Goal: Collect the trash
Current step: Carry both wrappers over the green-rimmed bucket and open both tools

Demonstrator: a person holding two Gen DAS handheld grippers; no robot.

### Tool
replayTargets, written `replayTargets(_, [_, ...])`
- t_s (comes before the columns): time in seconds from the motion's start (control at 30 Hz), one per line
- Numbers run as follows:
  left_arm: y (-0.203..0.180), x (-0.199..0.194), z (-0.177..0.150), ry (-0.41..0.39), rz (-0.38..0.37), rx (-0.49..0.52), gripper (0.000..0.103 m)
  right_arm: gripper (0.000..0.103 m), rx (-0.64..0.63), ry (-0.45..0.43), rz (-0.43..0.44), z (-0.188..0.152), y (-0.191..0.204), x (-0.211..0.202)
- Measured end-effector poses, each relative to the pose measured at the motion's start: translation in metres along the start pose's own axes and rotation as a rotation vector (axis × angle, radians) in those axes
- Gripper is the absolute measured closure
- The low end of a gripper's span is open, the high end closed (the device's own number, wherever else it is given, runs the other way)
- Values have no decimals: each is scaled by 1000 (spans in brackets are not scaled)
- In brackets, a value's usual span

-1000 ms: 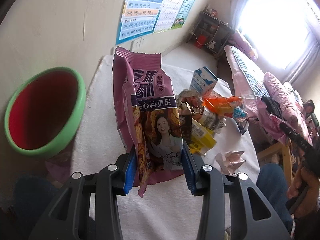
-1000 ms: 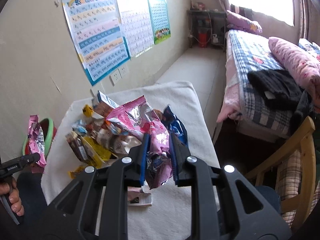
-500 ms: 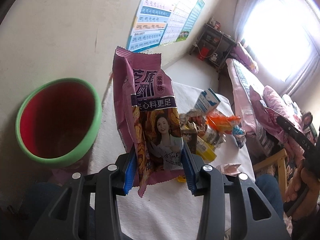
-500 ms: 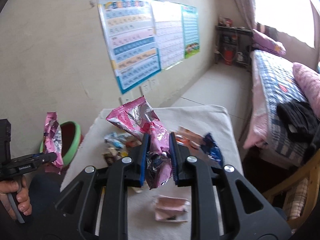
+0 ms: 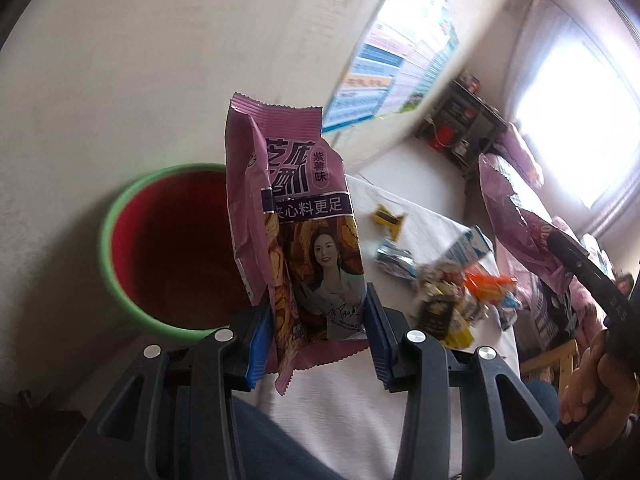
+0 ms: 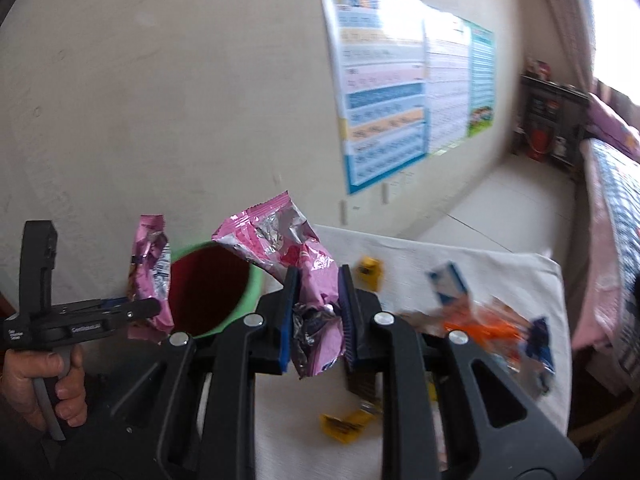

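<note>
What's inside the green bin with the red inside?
The green bin looks empty where its dark red inside shows in both views. The purple snack bag held in the left tool hides the bin's right part, and the bottom is too dark to tell.

A white-clothed table bears scattered wrappers and a small carton.
</note>
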State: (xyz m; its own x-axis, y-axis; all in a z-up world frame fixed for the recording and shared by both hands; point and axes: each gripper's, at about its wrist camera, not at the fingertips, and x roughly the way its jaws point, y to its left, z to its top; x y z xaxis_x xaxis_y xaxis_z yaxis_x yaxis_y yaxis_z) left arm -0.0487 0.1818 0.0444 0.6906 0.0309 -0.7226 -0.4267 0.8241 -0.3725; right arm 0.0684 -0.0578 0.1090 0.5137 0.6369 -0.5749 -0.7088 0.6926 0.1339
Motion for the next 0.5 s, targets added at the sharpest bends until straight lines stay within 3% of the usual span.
replayTargets(0.5, [63,-9,34,1,41,-55,61,83,-28,85,148,37,94,96])
